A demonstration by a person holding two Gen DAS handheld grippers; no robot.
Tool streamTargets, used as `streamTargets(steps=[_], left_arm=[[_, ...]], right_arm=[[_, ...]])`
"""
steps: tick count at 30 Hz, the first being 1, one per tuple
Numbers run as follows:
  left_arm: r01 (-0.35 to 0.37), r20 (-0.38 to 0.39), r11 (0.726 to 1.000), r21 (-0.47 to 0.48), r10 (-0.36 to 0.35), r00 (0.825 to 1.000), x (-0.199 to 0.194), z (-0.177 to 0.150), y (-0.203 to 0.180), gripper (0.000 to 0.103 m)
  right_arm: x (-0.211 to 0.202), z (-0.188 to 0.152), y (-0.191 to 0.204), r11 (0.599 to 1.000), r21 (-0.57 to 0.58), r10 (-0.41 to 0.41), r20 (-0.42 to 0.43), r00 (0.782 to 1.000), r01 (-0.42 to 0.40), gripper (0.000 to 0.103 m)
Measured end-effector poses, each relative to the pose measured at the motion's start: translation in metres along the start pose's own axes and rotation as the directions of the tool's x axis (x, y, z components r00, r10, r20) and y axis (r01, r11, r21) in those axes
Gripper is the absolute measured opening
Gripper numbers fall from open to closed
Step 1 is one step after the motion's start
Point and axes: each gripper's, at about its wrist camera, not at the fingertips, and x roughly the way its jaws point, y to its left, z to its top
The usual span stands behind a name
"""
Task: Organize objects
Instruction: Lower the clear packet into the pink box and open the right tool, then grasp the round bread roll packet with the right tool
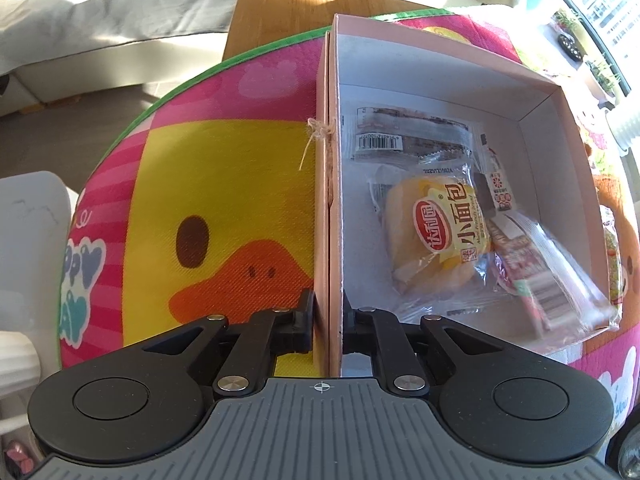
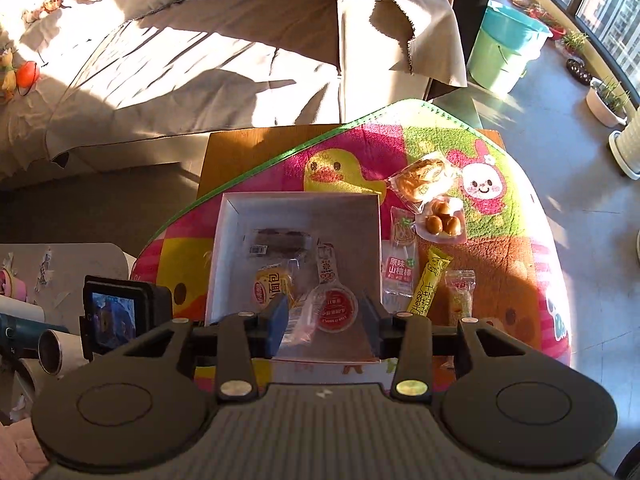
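A pink cardboard box point(image 1: 440, 68) with a white inside sits on a cartoon play mat. My left gripper point(image 1: 328, 320) is shut on the box's left wall, one finger outside and one inside. In the box lie a small bread packet point(image 1: 436, 232), a dark bar packet with a barcode point(image 1: 404, 132) and a blurred clear packet with a red round label point(image 1: 520, 268). My right gripper point(image 2: 324, 322) hovers open over the box point(image 2: 300, 204). The red-label packet point(image 2: 334, 312) shows between its fingers, with gaps to both pads.
Right of the box on the mat point(image 2: 500, 216) lie a pastry point(image 2: 424, 176), a tray of brown balls point(image 2: 442, 220), a hawthorn packet point(image 2: 398, 264), a yellow cheese stick point(image 2: 428, 284) and a small packet point(image 2: 460, 292). A cloth-covered sofa point(image 2: 200, 60) stands behind, a green bucket point(image 2: 504, 52) at the right.
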Motion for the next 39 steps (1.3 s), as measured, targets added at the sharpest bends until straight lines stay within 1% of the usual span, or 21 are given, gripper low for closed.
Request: streamTargets(steps=[6,8,10,11,13,16,18,22,24,25,28,31,36,39], left_arm=[[-0.034,-0.012,0.999,-0.011,0.034,0.999,-0.001,-0.001,-0.006,0.011],[-0.048,-0.016,0.999,-0.007,0.047,0.999,-0.002,-0.002,-0.008,0.010],[-0.058,-0.018,0.998,-0.007,0.058,0.998,-0.002,-0.003,-0.010,0.010],[-0.062,-0.018,0.998,-0.007,0.062,0.998,-0.002,-0.003,-0.010,0.010],[-0.074,-0.021,0.997,-0.017,0.073,0.997,-0.003,-0.003,-0.011,0.010],[-0.097,-0.029,0.995,-0.026,0.096,0.995,-0.003,-0.004,-0.015,0.010],[-0.112,-0.039,0.993,-0.029,0.111,0.993,-0.004,-0.005,-0.017,0.010],[-0.133,-0.056,0.989,-0.058,0.130,0.990,-0.004,-0.004,-0.019,0.010],[-0.143,-0.067,0.987,-0.077,0.138,0.988,-0.003,-0.003,-0.018,0.010],[-0.148,-0.070,0.986,-0.083,0.143,0.987,-0.002,-0.001,-0.018,0.010],[-0.160,-0.057,0.986,-0.050,0.157,0.986,-0.003,-0.001,-0.021,0.009],[-0.184,-0.055,0.983,-0.028,0.182,0.982,-0.003,-0.001,-0.026,0.010],[-0.191,-0.058,0.981,-0.019,0.190,0.980,-0.002,-0.001,-0.027,0.010],[-0.192,-0.068,0.981,-0.014,0.191,0.979,-0.002,-0.001,-0.027,0.010]], right_arm=[[-0.001,-0.020,-0.024,0.998,0.054,0.022,-0.013,1.000,-0.022,0.042],[0.001,-0.030,-0.037,0.997,0.067,0.031,-0.032,0.999,-0.029,0.052],[0.005,-0.048,-0.053,0.998,0.061,0.024,-0.061,0.998,-0.020,0.058],[0.010,-0.058,-0.062,0.998,0.061,0.010,-0.087,0.996,-0.005,0.058],[0.024,-0.084,-0.085,0.997,0.073,-0.021,-0.157,0.987,0.032,0.058],[0.045,-0.114,-0.123,0.988,0.135,-0.041,-0.245,0.969,0.076,0.058],[0.054,-0.129,-0.145,0.983,0.161,-0.042,-0.277,0.960,0.090,0.058],[0.073,-0.144,-0.174,0.983,0.152,-0.051,-0.319,0.946,0.104,0.058],[0.089,-0.145,-0.187,0.984,0.138,-0.063,-0.327,0.943,0.114,0.058],[0.097,-0.144,-0.191,0.984,0.143,-0.057,-0.324,0.944,0.108,0.058],[0.122,-0.133,-0.201,0.983,0.156,-0.040,-0.317,0.948,0.094,0.058],[0.135,-0.116,-0.206,0.987,0.150,-0.022,-0.267,0.963,0.064,0.058],[0.153,-0.081,-0.223,0.977,0.214,0.034,-0.234,0.972,0.017,0.062],[0.164,-0.055,-0.237,0.955,0.296,0.081,-0.221,0.972,-0.013,0.065]])
